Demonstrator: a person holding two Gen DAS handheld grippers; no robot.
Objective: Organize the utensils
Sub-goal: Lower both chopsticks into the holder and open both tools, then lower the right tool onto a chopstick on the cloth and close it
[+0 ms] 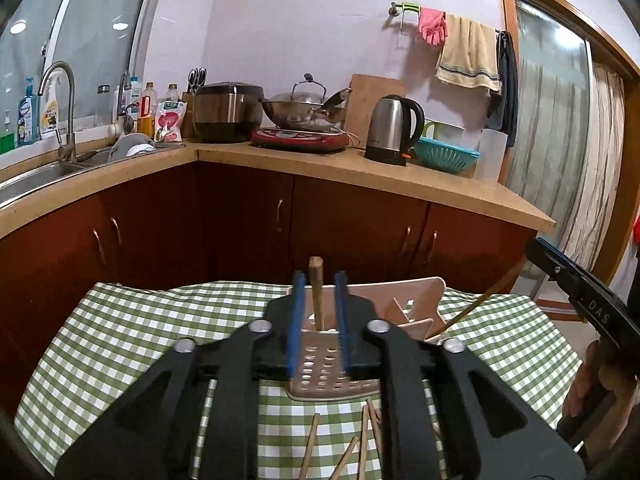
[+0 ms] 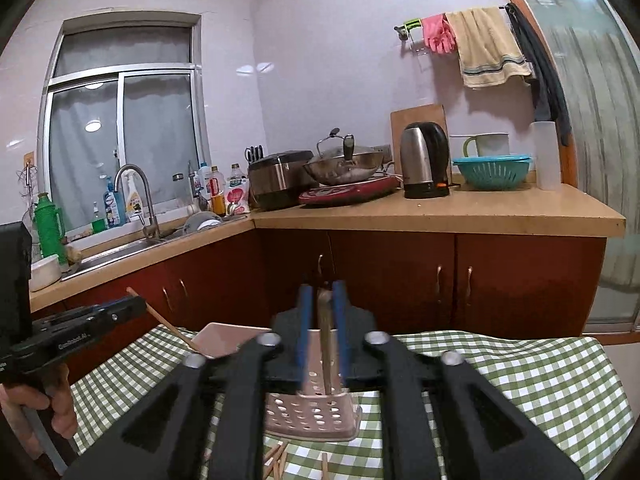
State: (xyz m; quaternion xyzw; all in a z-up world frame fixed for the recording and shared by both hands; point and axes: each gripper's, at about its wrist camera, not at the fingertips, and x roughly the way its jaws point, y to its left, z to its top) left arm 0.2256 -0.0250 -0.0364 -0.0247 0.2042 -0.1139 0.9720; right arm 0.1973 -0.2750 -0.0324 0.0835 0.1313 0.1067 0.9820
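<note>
Chopsticks (image 1: 318, 292) of round wood stood between each gripper's slightly parted blue pads, over a perforated pink plastic holder (image 1: 328, 376). Left gripper (image 1: 319, 320) and right gripper (image 2: 323, 328) pressed nothing. More sticks (image 1: 372, 428) lay on checked cloth (image 1: 120, 340).

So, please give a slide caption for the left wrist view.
Left gripper open around a chopstick standing in the pink holder.

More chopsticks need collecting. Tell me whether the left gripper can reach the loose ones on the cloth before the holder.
Probably yes: the loose chopsticks lie uncovered on the cloth, nearer than the holder. The left gripper must first back off the upright chopstick between its jaws.
</note>
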